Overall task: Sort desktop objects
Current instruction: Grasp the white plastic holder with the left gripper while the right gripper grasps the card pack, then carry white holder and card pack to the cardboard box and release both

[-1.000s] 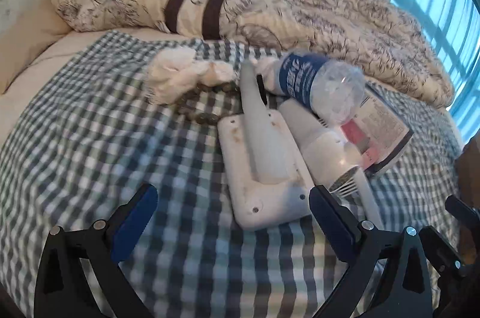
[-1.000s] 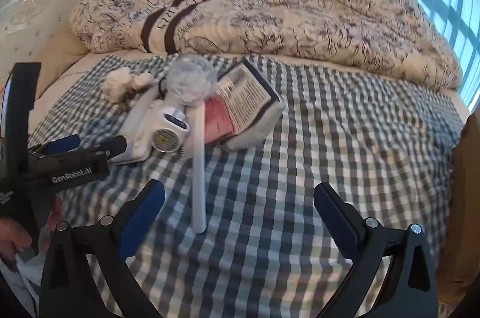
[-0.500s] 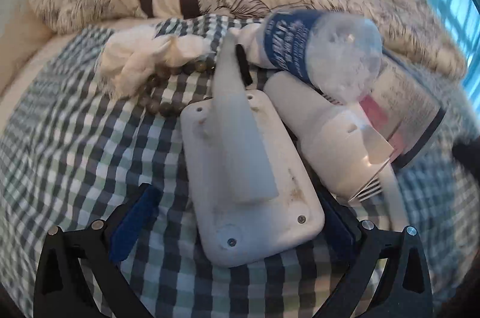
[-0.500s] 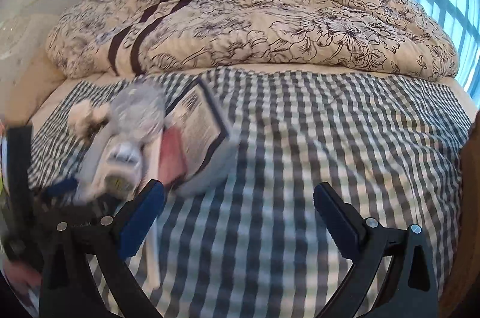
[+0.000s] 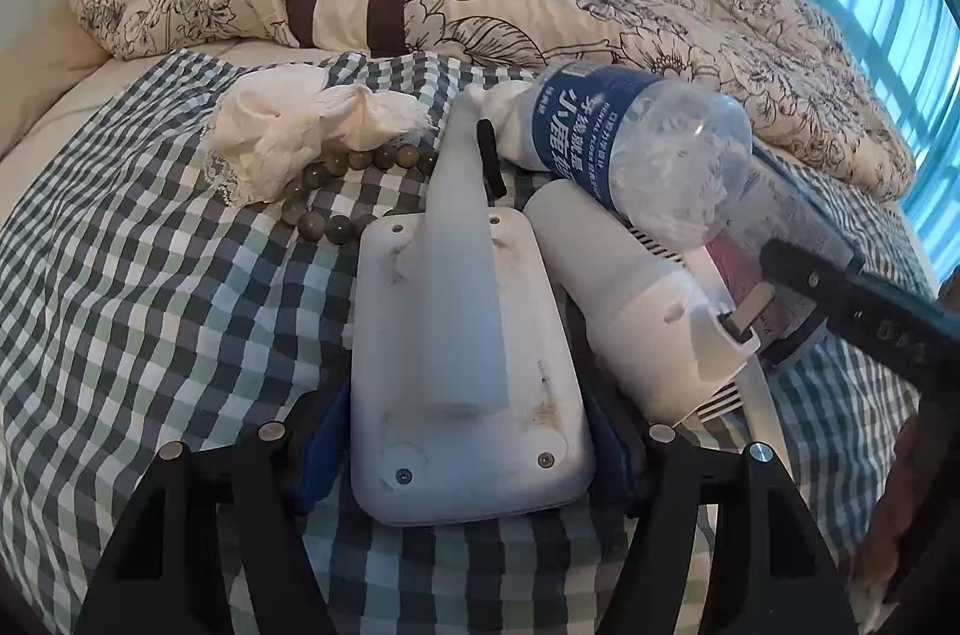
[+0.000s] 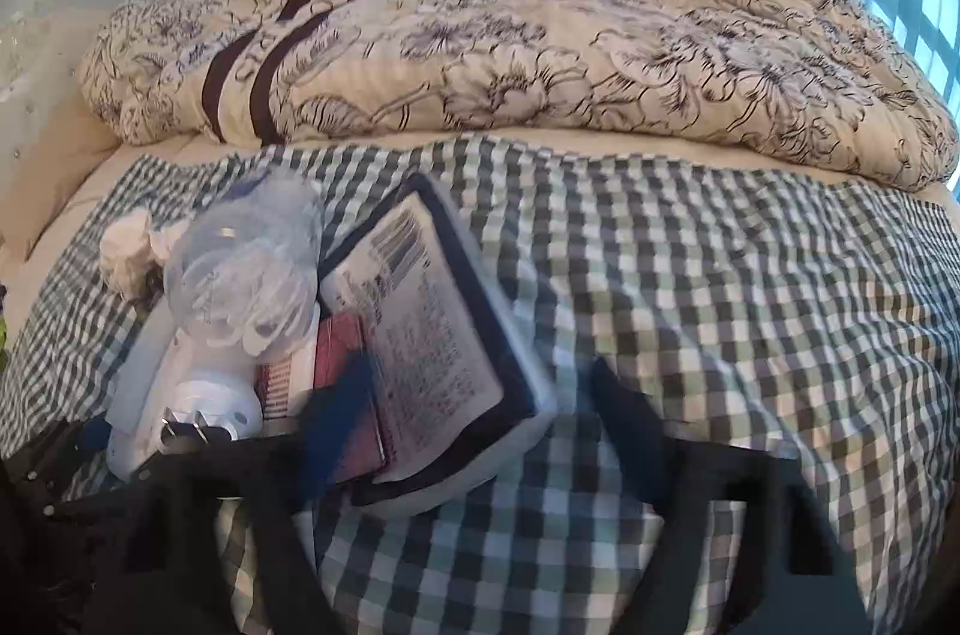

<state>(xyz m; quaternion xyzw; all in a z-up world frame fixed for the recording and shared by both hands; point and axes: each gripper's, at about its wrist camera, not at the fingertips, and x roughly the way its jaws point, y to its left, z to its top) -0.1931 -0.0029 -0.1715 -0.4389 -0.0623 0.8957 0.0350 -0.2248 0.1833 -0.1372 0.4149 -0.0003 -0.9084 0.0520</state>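
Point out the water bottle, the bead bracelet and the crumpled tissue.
water bottle (image 5: 591, 128), left wrist view, on its blue label.
bead bracelet (image 5: 336, 227), left wrist view, on a near bead.
crumpled tissue (image 5: 288, 131), left wrist view, on its middle.

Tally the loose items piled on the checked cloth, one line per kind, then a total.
White plastic device with handle: 1
White plug-in appliance: 1
Plastic bottle, blue label: 1
Crumpled tissue: 1
Bead bracelet: 1
Dark-edged packet with printed label: 1
Red and pink packet: 1
Total: 7
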